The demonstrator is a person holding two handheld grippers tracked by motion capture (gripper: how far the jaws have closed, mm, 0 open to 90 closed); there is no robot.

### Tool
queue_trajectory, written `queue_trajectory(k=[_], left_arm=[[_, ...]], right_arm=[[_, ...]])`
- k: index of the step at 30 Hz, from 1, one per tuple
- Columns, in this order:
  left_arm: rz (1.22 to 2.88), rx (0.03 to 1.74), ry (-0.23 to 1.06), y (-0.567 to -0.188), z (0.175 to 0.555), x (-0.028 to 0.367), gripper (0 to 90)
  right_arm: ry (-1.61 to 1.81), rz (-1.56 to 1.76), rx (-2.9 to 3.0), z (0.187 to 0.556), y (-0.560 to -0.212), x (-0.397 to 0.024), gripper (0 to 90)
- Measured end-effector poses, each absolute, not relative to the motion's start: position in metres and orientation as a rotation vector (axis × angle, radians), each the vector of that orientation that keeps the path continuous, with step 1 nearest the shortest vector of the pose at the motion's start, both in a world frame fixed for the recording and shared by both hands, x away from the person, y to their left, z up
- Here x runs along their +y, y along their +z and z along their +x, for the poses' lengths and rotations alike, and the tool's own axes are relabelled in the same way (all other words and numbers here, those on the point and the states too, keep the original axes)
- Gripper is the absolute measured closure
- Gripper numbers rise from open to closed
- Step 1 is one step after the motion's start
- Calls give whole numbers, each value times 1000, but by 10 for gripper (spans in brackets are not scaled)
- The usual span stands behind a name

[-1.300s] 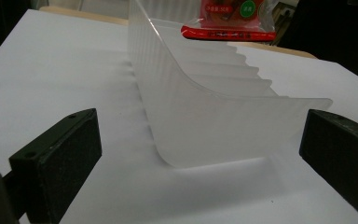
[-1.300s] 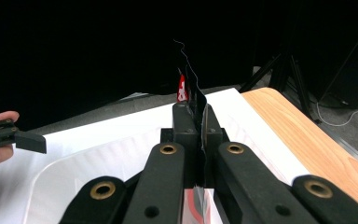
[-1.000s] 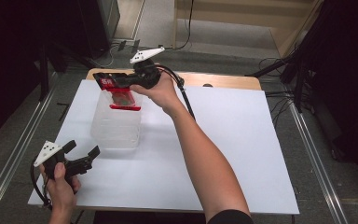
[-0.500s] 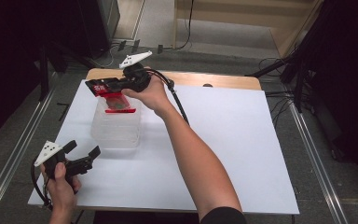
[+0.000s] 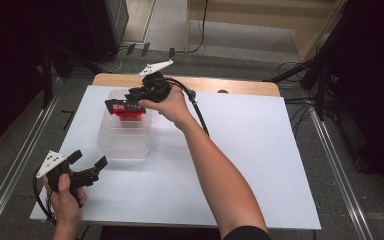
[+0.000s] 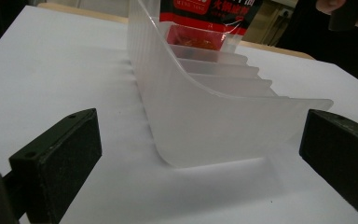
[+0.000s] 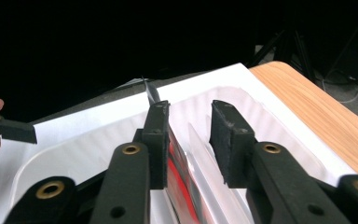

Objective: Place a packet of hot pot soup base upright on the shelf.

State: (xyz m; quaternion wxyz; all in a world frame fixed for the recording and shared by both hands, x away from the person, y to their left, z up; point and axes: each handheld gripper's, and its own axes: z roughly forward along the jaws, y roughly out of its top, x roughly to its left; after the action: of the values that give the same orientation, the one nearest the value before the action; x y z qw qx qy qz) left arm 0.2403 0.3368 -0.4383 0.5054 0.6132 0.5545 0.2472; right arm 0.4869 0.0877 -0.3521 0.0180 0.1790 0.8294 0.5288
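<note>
A clear plastic rack (image 5: 122,142) with ribbed dividers stands on the white table, left of centre. A red and black packet (image 5: 125,107) stands on edge in its far end. My right gripper (image 5: 132,95) hovers right over the packet. In the right gripper view its jaws (image 7: 189,109) are apart, and the packet (image 7: 177,172) leans against the inner face of one jaw. My left gripper (image 5: 87,161) is open near the front left corner. It faces the rack's near wall (image 6: 214,116), with the packet (image 6: 209,9) behind.
The white table top (image 5: 260,150) is bare to the right of the rack. A strip of wooden board (image 5: 240,86) runs along the far edge. Cables and stand legs lie on the floor at the right. Metal rails flank the table.
My right gripper carried the packet left and then down into the rack's far end, and its jaws now stand apart. The left gripper has stayed still.
</note>
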Motion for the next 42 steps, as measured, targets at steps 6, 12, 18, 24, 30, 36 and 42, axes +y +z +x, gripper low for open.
queue_trajectory(k=[6, 12, 18, 24, 30, 36, 42], left_arm=[[1491, 1337, 602, -439, 242, 334, 0], [1502, 1337, 602, -441, 243, 332, 0], [1505, 1344, 601, -442, 244, 332, 0], [1518, 1345, 610, -443, 245, 331, 0], [1526, 1343, 609, -444, 245, 330, 0], [1534, 1346, 607, -445, 246, 328, 0], [1543, 1346, 608, -445, 246, 327, 0]], right_arm=[[1657, 650, 2527, 483, -354, 60, 583], [1654, 707, 2490, 476, -360, 32, 457], [1628, 758, 2457, 467, -367, 6, 406], [1599, 799, 2443, 457, -374, -19, 321], [1596, 855, 2406, 448, -382, -44, 314], [1589, 872, 2372, 438, -387, -66, 313], [1569, 894, 2355, 427, -393, -86, 315]])
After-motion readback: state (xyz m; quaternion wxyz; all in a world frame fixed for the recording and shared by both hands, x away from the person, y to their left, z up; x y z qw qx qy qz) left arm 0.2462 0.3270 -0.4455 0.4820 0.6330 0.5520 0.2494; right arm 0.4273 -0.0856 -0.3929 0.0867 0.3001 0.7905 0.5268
